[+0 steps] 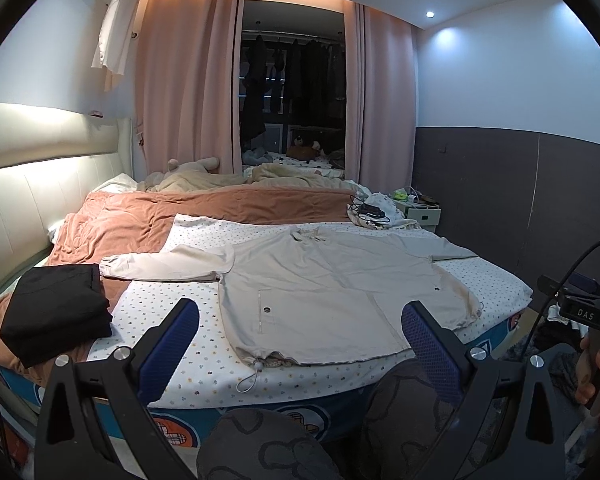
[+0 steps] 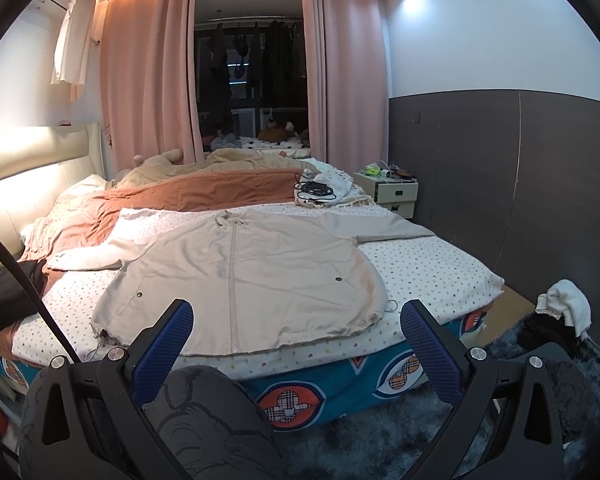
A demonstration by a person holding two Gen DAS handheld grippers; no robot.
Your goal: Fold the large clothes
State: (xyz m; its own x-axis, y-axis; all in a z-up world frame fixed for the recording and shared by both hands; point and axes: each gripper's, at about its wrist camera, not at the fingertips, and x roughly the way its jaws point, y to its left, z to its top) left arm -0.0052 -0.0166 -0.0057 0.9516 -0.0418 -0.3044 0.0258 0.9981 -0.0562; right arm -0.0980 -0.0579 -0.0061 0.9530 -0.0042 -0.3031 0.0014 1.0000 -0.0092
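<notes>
A beige zip jacket lies flat, front up, on the dotted white sheet, both sleeves spread out, hem toward me; it also shows in the right wrist view. My left gripper is open and empty, held back from the bed's near edge above the hem. My right gripper is open and empty, also short of the hem. A folded black garment lies on the bed at the left.
An orange blanket covers the far bed. Cables and cloth lie at the far right corner by a nightstand. A dark rug and a clothes pile lie on the floor. My knees are below.
</notes>
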